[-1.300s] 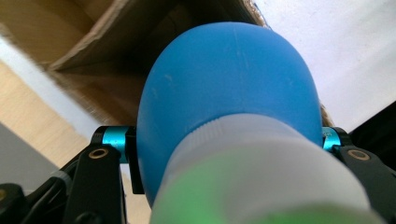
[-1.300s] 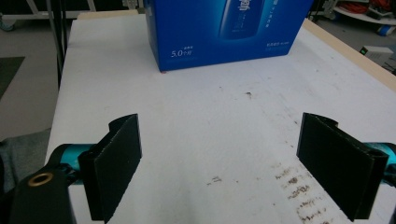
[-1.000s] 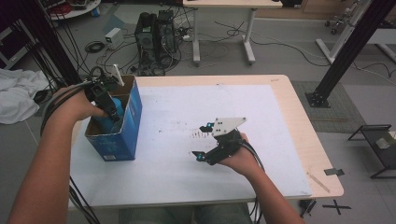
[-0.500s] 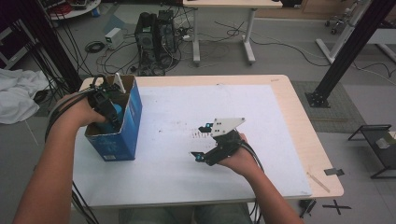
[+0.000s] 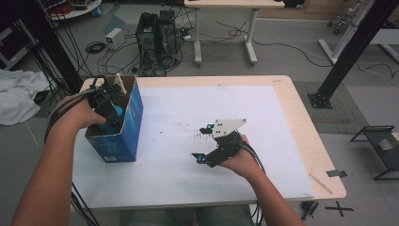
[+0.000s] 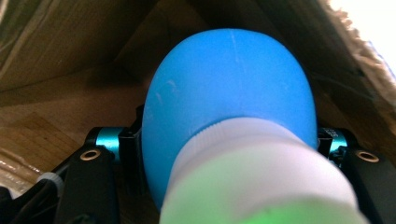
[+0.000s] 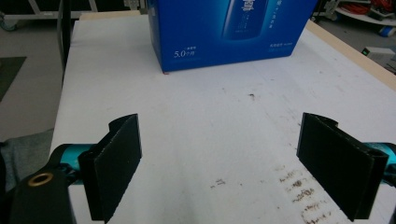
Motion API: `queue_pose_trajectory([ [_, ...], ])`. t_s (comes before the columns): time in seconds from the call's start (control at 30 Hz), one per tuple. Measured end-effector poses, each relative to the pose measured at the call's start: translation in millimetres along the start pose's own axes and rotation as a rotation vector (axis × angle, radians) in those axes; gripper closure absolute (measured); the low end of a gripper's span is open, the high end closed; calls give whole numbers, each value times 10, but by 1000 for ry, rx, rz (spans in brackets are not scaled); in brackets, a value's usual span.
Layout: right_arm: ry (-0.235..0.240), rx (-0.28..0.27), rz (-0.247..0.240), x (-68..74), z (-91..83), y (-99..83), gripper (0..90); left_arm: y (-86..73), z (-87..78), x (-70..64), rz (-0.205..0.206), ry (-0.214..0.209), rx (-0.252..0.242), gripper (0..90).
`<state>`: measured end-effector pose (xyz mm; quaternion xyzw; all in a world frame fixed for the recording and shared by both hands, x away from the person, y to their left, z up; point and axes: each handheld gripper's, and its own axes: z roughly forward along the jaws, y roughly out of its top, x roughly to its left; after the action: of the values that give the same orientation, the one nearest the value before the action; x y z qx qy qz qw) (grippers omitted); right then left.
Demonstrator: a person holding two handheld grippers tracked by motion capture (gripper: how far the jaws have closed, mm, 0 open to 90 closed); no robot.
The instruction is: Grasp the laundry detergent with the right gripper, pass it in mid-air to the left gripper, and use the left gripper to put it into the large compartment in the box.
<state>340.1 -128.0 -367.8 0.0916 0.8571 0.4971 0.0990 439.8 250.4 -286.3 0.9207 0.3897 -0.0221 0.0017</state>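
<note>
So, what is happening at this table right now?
A person works with two hand-held grippers. The left gripper is inside the open blue cardboard box and is shut on a blue rounded bottle with a white cap. The right gripper waits open and empty over the white table sheet, pointing towards the box.

Beyond your table [image 5: 301, 122], with its pale wood edge and white, smudged top sheet, you look onto a grey floor [image 5: 291, 56] strewn with loose black cables. Straight ahead stand a dark computer tower [image 5: 157, 35] and a second light table on white legs [image 5: 226, 33]; a black slanted frame post [image 5: 350, 52] rises at your right, with a small black stand [image 5: 381, 146] near it. At your left a white cloth [image 5: 16, 101] lies on the floor, and black tape marks [image 5: 341, 207] sit by the table's near right corner.
</note>
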Motion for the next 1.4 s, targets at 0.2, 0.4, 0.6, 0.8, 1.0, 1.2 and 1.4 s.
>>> queue_pose_trajectory([
  [0.2,-4,-3,-1,5,1,2,131,1,-31,-21,-5,4,-6,332],
  [0.4,-4,-3,-3,7,-3,5,131,-15,-83,-24,-7,4,-9,321],
  [0.6,2,-2,-3,-1,4,4,131,-26,-120,-48,-9,11,-15,301],
  [0.8,1,2,-3,-8,-19,2,131,-43,-179,-85,-12,11,-8,301],
  [1.0,-8,6,-5,-32,-69,10,131,-60,-270,-103,5,27,-10,283],
  [1.2,-12,6,-7,-52,-97,30,131,-74,-396,-143,-8,29,-38,283],
  [1.4,-7,11,-8,-60,-92,27,131,-68,-544,-179,6,16,-47,252],
])
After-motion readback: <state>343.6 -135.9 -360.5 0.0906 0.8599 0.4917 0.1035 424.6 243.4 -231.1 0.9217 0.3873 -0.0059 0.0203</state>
